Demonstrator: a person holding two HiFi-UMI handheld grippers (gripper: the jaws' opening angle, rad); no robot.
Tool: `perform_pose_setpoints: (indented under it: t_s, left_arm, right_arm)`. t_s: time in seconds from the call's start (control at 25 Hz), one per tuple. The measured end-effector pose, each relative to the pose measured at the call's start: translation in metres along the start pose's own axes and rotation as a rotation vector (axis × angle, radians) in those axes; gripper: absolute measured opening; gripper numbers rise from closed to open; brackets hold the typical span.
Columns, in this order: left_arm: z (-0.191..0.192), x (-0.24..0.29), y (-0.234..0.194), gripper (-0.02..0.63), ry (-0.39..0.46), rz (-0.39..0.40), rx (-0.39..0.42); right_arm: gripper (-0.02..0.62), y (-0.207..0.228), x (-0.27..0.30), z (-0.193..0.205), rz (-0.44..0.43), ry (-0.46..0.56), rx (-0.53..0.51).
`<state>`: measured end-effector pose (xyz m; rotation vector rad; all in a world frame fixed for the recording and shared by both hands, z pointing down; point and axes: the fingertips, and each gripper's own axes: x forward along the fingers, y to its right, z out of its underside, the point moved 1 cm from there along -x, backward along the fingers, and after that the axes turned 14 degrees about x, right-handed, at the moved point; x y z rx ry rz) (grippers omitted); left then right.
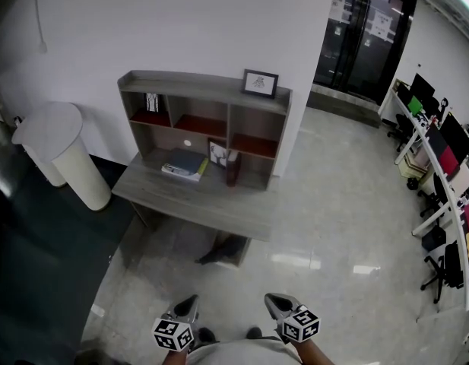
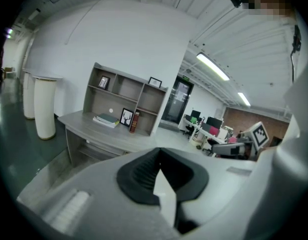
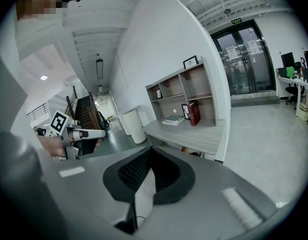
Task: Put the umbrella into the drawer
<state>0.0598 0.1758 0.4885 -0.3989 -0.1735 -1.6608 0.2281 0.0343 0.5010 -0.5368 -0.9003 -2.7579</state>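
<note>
A grey desk point(image 1: 196, 196) with a shelf unit point(image 1: 204, 112) stands against the white wall ahead. On the floor under its right end lies a dark, pointed thing point(image 1: 219, 253), perhaps the folded umbrella; I cannot tell for sure. No drawer can be made out. Both grippers hang at the bottom of the head view, well short of the desk. My left gripper point(image 1: 188, 303) point(image 2: 158, 154) is shut with nothing between its pads. My right gripper point(image 1: 274, 301) point(image 3: 150, 153) is also shut and empty. Each shows in the other's view: the right gripper point(image 2: 243, 144), the left gripper point(image 3: 69, 134).
On the desk lie stacked books point(image 1: 185, 164), a small picture point(image 1: 217, 154) and a dark red book point(image 1: 232, 169). A framed picture point(image 1: 260, 83) tops the shelf. A white round column point(image 1: 63, 154) stands left; office desks and chairs point(image 1: 447, 166) line the right; glass doors point(image 1: 363, 29) behind.
</note>
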Motion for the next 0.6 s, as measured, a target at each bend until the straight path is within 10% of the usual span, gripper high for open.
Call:
perform_pose_setpoints:
  t_s: [0.6]
  left_arm:
    - [0.0031,-0.0019,0.0055,0.002,-0.003,0.013,0.008]
  right_arm:
    - [0.005,-0.0044,-0.0074,-0.0002,-0.010,0.026,0.009]
